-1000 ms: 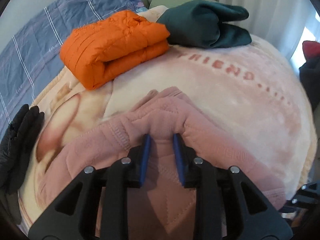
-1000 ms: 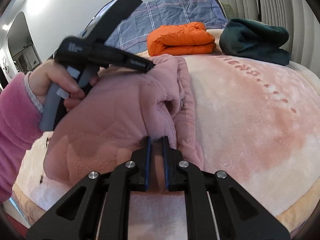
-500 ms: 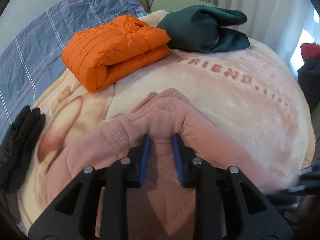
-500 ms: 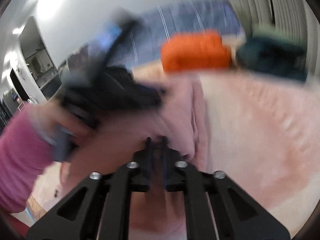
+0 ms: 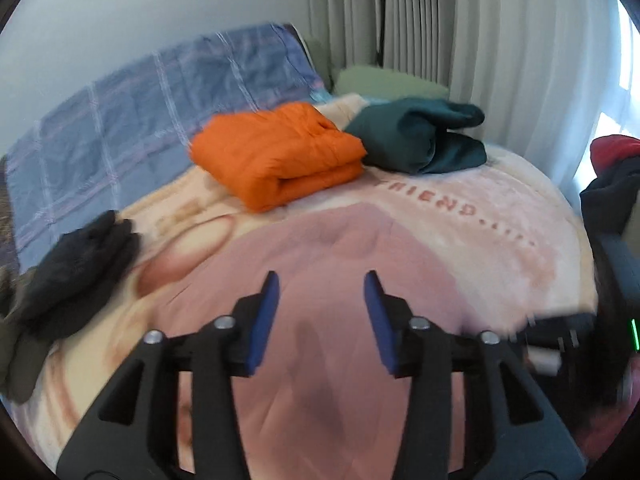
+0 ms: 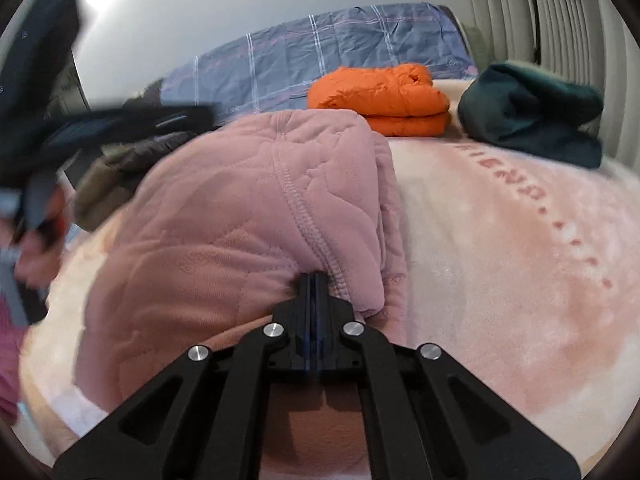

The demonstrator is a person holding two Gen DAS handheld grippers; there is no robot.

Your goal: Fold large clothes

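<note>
Pink garment [image 6: 248, 208] against closed right fingers [image 6: 310, 280]

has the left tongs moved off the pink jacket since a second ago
Yes. The left tongs, jaws opening with nothing between them, have lifted back from the pink jacket; the orange jacket now sits lower and smaller in view.

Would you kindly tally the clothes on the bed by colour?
Pink: 1, quilted garment
Orange: 1, folded jacket
Dark green: 1, folded garment
Black: 1, bundle
Total: 4
</note>
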